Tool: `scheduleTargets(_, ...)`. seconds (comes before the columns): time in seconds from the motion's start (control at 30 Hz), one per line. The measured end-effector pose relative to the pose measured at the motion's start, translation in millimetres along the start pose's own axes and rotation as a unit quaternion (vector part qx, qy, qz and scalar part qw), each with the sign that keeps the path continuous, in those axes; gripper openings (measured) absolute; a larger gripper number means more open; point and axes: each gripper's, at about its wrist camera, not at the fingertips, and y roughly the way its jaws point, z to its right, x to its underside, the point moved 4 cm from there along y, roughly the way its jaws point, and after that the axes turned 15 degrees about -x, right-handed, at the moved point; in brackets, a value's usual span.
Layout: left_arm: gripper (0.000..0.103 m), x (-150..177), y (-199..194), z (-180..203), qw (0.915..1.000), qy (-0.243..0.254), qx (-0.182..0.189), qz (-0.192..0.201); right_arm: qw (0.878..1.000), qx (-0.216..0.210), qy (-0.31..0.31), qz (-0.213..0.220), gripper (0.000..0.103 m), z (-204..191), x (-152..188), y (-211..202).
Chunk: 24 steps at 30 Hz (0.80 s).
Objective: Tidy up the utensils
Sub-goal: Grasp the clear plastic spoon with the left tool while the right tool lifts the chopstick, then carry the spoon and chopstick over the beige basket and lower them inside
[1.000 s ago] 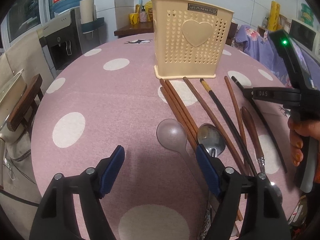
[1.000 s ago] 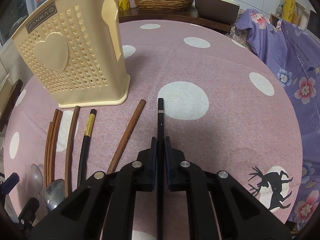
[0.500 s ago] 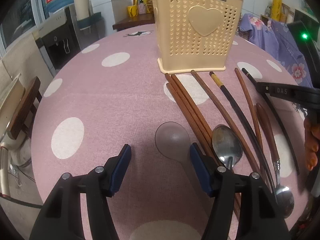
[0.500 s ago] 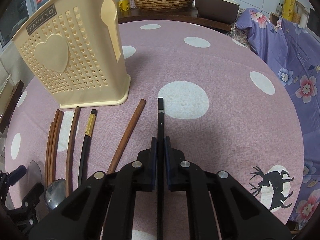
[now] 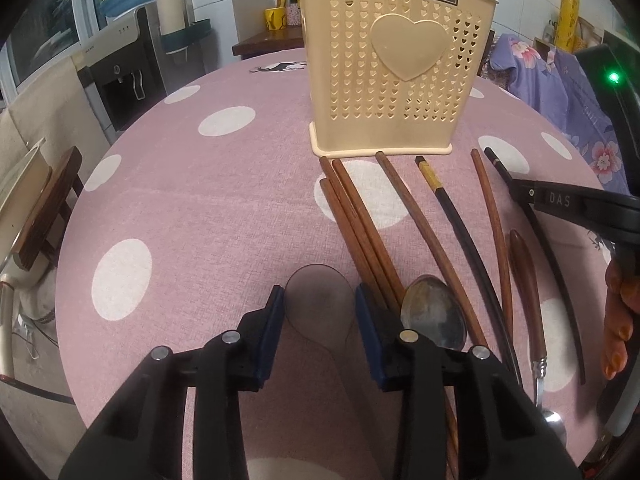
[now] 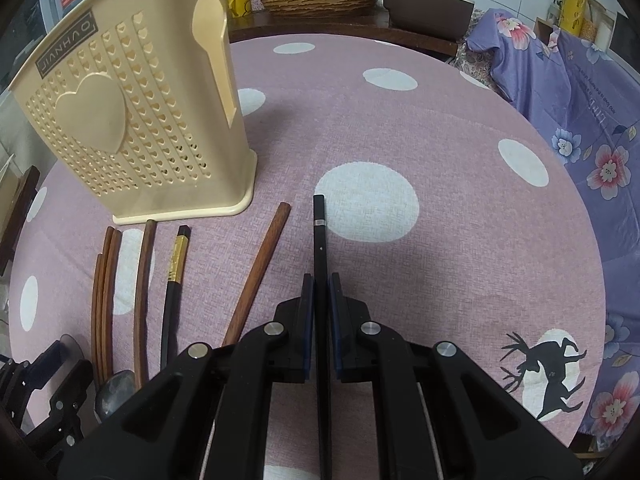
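We see the left tongs point(image 5: 319, 312) closing around the bowl of a translucent spoon point(image 5: 318, 300) that lies flat on the worktop point(image 5: 200, 208). The blue pads point(image 5: 273, 320) stand on either side of the bowl; we cannot tell whether they touch it yet. Just to the right of the spoon lie three brown chopsticks point(image 5: 360, 224) side by side, then a steel spoon point(image 5: 434, 314), another brown chopstick point(image 5: 424, 228), a black chopstick with a gold band point(image 5: 452, 216), a further brown chopstick point(image 5: 494, 224) and a wooden-handled spoon point(image 5: 526, 280).

The right tongs point(image 6: 321, 320) are clamped on a black chopstick point(image 6: 319, 236). It runs forward between the pads, and its tip lies beside a white dot of the cloth. In the left wrist view the person's hand point(image 5: 620, 320) grips these tongs at the right edge.

The beige holder point(image 5: 396, 60) stands upright on the worktop beyond the row of utensils, its foot just behind the chopstick ends. Its wall is pierced with small hearts and carries a raised heart.
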Motion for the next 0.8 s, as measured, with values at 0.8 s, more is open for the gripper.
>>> scheduleTargets(0.8, 0.036, -67, -63, -53, 0.9861, -0.070, -0.003, 0.151, 0.981, -0.079, -0.033, 0.174, 0.008, -11, -37, -125)
